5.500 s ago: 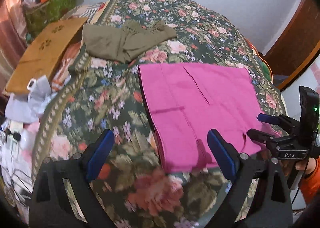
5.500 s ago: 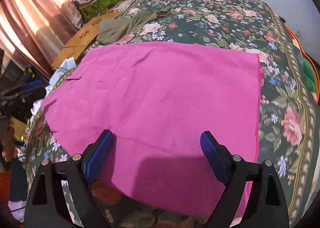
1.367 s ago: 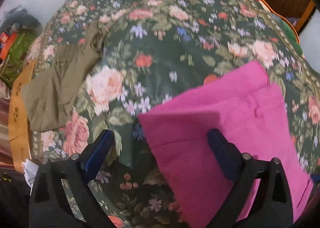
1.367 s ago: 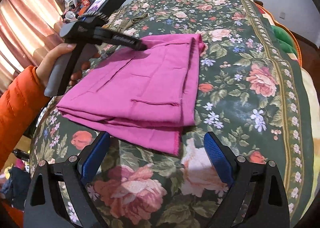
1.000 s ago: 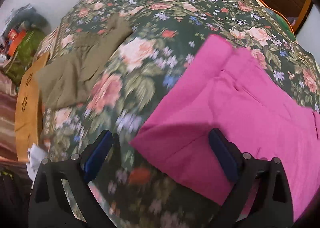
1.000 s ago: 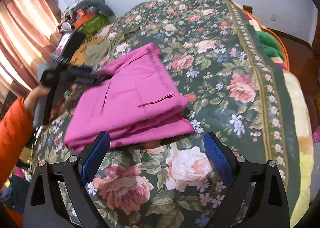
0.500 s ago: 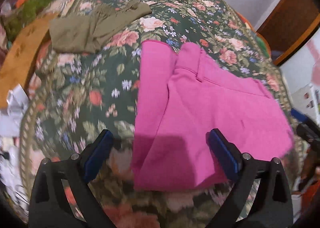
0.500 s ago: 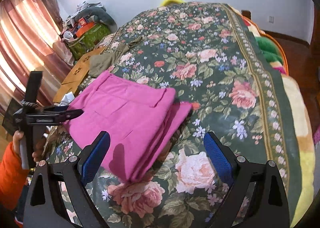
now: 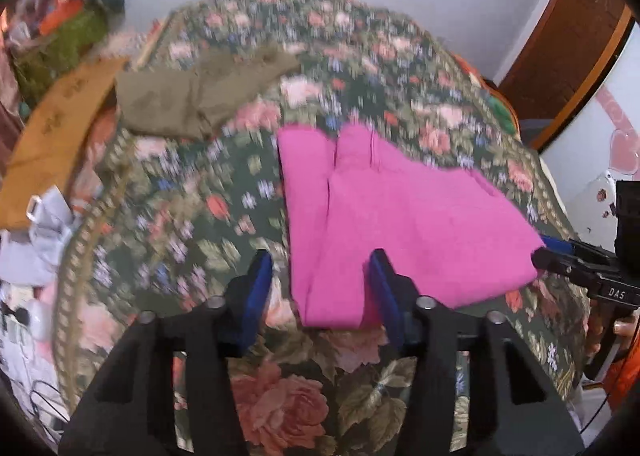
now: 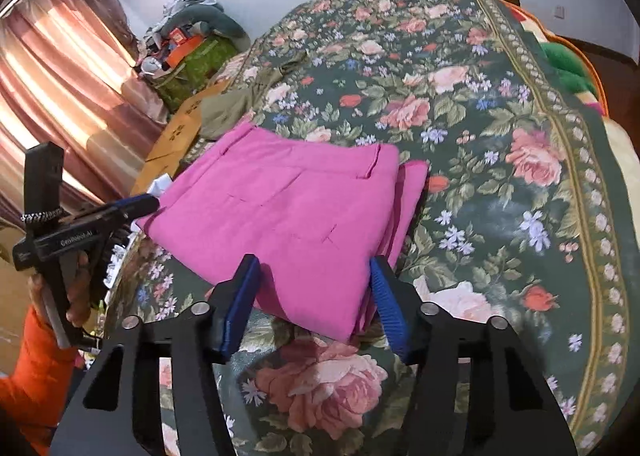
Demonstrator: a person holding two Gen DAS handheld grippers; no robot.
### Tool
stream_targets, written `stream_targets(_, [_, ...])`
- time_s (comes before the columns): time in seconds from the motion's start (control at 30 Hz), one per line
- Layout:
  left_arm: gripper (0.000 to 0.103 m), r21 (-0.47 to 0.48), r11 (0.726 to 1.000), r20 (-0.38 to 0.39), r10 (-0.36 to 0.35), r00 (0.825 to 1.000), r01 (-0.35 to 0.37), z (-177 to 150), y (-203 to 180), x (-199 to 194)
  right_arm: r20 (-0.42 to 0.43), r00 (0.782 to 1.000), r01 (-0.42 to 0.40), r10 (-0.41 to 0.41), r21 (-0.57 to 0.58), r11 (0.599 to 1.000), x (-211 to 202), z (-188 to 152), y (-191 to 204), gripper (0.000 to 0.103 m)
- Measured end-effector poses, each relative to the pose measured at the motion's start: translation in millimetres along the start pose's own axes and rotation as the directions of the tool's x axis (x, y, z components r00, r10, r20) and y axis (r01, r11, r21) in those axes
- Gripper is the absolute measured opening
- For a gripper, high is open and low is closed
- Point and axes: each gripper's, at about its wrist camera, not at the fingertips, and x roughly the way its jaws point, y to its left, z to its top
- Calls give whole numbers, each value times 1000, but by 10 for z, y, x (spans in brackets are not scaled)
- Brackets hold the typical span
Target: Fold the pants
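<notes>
Folded pink pants (image 10: 292, 212) lying flat near bed's (image 10: 500, 160) front edge. Left tongs (image 9: 320, 288) and right tongs (image 10: 312, 296) just narrowed, part open, empty, hovering over pants' near edge. Olive garment (image 9: 192, 96) at far left corner; right half of bed bare.

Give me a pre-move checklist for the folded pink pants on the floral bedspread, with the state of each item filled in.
1. Folded pink cloth pants lie flat on the floral bedspread: ok.
2. Layer edges flush: not ok, lower layers stick out on one side.
3. Left gripper has just been closing, pads not pressing cloth: ok.
4. Right gripper has just been closing, pads not pressing cloth: ok.
5. Olive crumpled garment apart from the pants: ok.
6. Fold tidy underneath: cannot tell.
</notes>
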Motion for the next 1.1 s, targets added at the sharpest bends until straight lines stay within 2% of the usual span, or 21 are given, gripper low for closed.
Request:
stream_targets(0.07, [44, -4, 1000, -26, -1, 1000, 1, -47, 11, 112, -11, 1000, 4, -4, -12, 1000, 58, -21, 2, 48])
stream_targets(0.17, [42, -18, 1000, -23, 16, 1000, -16, -86, 51, 157, -13, 1000, 7, -8, -28, 1000, 75, -40, -6, 40])
stream_targets(0.23, [37, -3, 999, -19, 35, 999, -35, -107, 46, 156, 0, 999, 36, -36, -63, 997, 56, -45, 18, 26])
stream_targets(0.37, [34, 52, 994, -5, 99, 995, -98, -179, -13, 156, -11, 998, 62, -64, -97, 993, 97, -74, 21, 23])
stream_targets(0.5, [34, 72, 989, 3, 129, 992, -129, -193, -31, 150, -22, 997, 71, -74, -113, 991, 108, -72, 11, 23])
stream_targets(0.6, [34, 77, 988, -12, 132, 991, -131, -166, -18, 143, -32, 997, 62, -66, -108, 992, 110, -59, -4, 26])
stream_targets(0.67, [34, 84, 989, -29, 125, 992, -122, -106, -15, 122, -36, 997, 62, -65, -92, 994, 65, -18, -31, 33])
stream_targets(0.73, [34, 94, 987, -14, 135, 991, -134, -13, -16, 41, -40, 995, 86, -89, -74, 994, 35, 31, -54, 49])
stream_targets(0.87, [36, 104, 986, 44, 124, 991, -128, 208, -25, -106, 12, 994, 110, -109, -56, 992, -75, 153, -99, 59])
stream_targets(0.93, [44, 97, 989, 53, 109, 993, -114, 333, -26, -109, 41, 992, 125, -123, -48, 991, -88, 244, -132, 60])
stream_targets(1.1, [50, 105, 992, 56, 59, 997, -64, 630, -144, 18, 47, 991, 130, -129, -23, 991, 59, 491, -247, 60])
